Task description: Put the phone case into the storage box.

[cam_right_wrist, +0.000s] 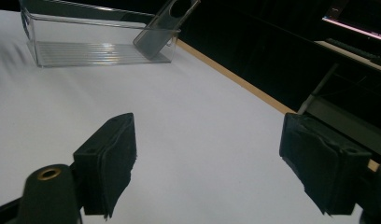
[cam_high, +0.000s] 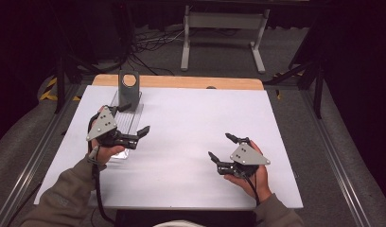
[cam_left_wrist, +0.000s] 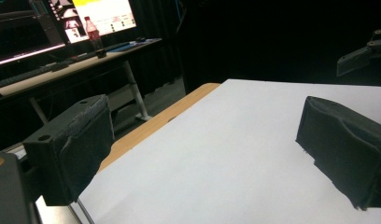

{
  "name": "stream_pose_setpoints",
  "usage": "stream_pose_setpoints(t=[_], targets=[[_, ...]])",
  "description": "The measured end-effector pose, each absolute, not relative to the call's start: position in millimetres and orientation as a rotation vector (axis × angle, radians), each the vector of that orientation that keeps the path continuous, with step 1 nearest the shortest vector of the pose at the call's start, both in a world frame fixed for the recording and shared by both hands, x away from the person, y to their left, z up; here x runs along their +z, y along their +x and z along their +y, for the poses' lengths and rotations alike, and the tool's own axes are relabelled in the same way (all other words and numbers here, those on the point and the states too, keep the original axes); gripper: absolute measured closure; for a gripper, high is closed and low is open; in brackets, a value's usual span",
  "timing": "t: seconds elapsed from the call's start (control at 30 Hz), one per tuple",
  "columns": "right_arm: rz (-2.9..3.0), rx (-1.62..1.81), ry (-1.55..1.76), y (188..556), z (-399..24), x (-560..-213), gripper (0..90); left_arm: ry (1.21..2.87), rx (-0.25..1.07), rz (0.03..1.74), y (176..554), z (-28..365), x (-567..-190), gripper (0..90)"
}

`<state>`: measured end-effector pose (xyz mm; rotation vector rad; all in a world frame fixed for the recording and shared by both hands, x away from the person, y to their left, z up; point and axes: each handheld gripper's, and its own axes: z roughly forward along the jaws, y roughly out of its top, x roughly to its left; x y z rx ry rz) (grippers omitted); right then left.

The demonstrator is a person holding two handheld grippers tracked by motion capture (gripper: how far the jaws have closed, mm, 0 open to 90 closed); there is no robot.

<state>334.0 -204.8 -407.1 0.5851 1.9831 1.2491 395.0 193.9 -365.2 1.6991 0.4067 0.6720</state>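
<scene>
High view, left hand-held gripper spread wide over the white desk, clear tray right beneath it, grey holed plate standing just beyond, right hand-held gripper also spread, gripping nothing, well apart from the tray.

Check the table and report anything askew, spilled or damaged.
Nothing spilled or broken. One oddity: the grey plate with a round hole leans tilted in the end of the clear tray rather than lying flat. Both tongs, left and right, are open and hold nothing.
</scene>
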Motion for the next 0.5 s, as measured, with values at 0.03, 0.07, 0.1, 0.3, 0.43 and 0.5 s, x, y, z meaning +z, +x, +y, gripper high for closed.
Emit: stream_pose_setpoints(t=[0.03,0.07,0.1,0.3,0.43,0.5], targets=[[1.980,1.249,0.586,334.0,-205.1,-407.0,19.9,1.700,0.673,0.400,394.1,193.4,-365.3,4.7],[1.981,1.251,0.587,334.0,-205.6,-406.9,20.0,1.700,0.673,0.400,394.1,193.4,-365.3,4.8],[1.979,1.252,0.590,333.8,-206.2,-406.7,19.9,1.706,0.670,0.393,392.5,192.2,-365.8,4.8],[1.975,1.244,0.585,332.2,-207.7,-405.2,19.9,1.725,0.679,0.377,386.2,188.6,-369.5,4.8],[1.973,1.243,0.586,331.1,-208.7,-404.3,19.9,1.727,0.687,0.374,384.5,189.5,-371.6,4.8],[1.970,1.245,0.585,330.5,-209.2,-404.1,19.9,1.727,0.668,0.378,382.6,189.6,-372.8,4.8]])
